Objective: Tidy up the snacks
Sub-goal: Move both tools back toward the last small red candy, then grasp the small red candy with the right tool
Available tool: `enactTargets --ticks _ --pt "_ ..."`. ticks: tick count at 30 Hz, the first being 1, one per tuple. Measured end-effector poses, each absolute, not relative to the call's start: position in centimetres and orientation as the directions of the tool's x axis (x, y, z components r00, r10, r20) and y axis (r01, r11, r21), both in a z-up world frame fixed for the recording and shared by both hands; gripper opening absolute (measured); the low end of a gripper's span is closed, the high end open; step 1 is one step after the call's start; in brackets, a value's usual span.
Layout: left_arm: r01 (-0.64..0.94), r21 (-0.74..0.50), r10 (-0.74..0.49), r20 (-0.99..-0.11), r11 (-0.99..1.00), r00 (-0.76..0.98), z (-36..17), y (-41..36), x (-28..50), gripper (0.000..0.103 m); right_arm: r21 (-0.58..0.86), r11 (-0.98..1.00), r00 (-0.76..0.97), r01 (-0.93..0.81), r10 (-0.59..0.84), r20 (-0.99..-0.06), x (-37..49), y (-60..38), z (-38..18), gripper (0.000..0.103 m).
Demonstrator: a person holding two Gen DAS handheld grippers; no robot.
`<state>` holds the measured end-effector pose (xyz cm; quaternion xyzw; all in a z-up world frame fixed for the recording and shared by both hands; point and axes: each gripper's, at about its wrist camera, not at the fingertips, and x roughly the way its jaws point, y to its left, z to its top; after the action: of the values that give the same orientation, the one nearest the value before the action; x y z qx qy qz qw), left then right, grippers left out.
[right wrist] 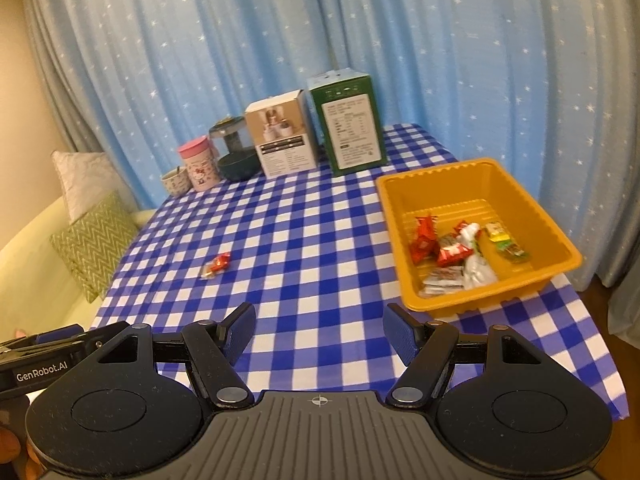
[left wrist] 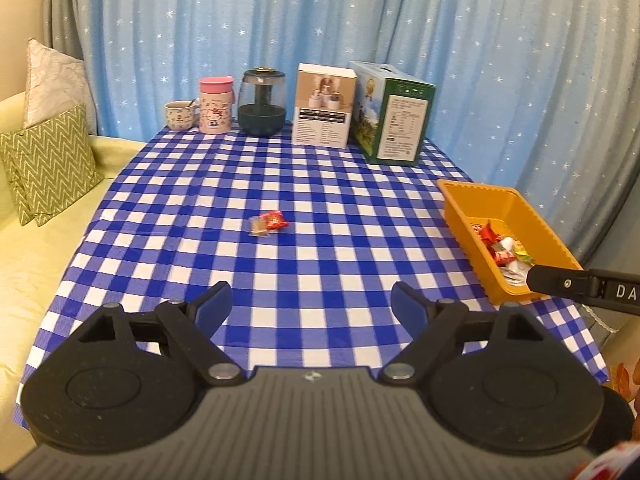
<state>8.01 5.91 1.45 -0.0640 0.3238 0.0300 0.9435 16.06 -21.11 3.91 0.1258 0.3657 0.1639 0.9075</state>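
My left gripper [left wrist: 312, 300] hangs above the near part of the checked table [left wrist: 200, 264], jaws spread wide with nothing between them. My right gripper [right wrist: 319, 330] is likewise wide apart and empty, held just short of the orange tray's [right wrist: 390, 216] near corner.

Two loose snacks remain on the cloth: a red wrapper [left wrist: 273, 219] touching a clear-wrapped brown piece [left wrist: 257, 226]. From the left gripper they lie almost straight ahead, slightly left of its midline, well apart from the fingertips. The pair's long axis runs roughly crosswise to the left fingers. From the right gripper the same pair [right wrist: 217, 265] sits ahead and well off to the left, so I judge the left hand the nearer and better aligned. The tray stands on my right, away from the snacks.

The right view looks down into the tray and shows its contents, several red, silver and green-yellow wrappers. The left view shows only part of that pile, partly behind the right gripper's finger [left wrist: 560, 280]. The left view separates the two loose pieces; the right view blurs them.
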Motion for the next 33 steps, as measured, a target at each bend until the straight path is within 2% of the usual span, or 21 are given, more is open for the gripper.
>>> enactTargets --ticks 10,21,33 --pt "-0.145 -0.072 0.067 -0.632 0.987 0.772 0.4 9.9 11.6 0.087 0.32 0.901 0.647 -0.293 0.433 -0.628 19.9 -16.3 2.7 0.07" --pt "-0.181 -0.026 0.119 -0.657 0.983 0.744 -3.8 14.2 18.5 0.088 0.296 0.89 0.618 -0.347 0.454 -0.641 26.9 -11.0 -0.7 0.07" --pt "-0.222 -0.013 0.165 -0.626 0.975 0.762 -7.3 17.2 24.2 0.088 0.28 0.865 0.569 -0.416 0.488 -0.662 33.7 -4.9 -5.7 0.07"
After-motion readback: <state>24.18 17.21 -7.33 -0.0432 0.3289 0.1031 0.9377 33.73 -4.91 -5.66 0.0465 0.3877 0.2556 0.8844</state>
